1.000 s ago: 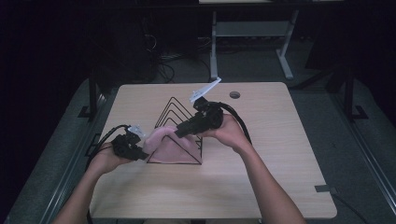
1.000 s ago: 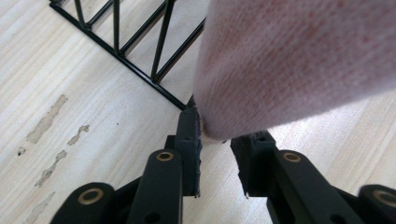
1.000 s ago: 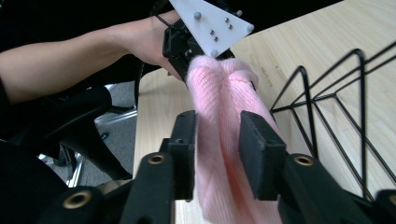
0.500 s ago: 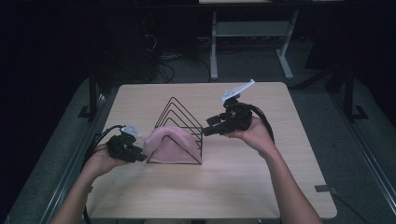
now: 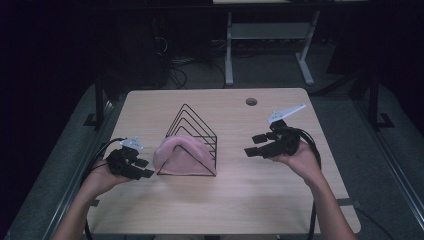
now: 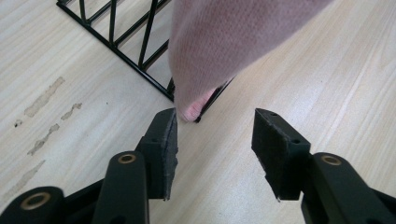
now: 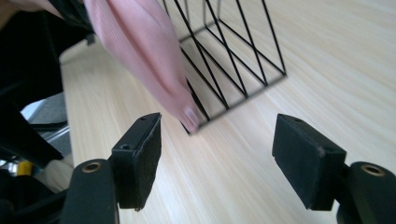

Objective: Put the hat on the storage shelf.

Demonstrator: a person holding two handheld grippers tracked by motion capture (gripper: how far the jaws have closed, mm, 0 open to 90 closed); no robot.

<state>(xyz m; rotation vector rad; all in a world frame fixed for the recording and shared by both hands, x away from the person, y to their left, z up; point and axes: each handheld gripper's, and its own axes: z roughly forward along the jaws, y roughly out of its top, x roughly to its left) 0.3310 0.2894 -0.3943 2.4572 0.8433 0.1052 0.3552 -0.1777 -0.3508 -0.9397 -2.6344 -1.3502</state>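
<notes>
1. The left gripper (image 5: pixel 145 169) sits just to the left of the wire rack (image 5: pixel 192 132), jaws apart and just been opening, nothing pinched between them.
2. In the left gripper view, the pink cloth (image 6: pixel 233 42) hangs right ahead of those jaws, its lower tip just beside the left pad, not pressed.
3. The cloth (image 5: pixel 179 152) is draped over the rack's front wires, low end near the table (image 5: pixel 240 200).
4. Over to the right gripper (image 5: pixel 252 145): well apart from the rack, jaws wide and just been opening, empty.
5. Its own view shows cloth (image 7: pixel 140 51) and rack (image 7: pixel 233 51) ahead, beyond the pads.
</notes>
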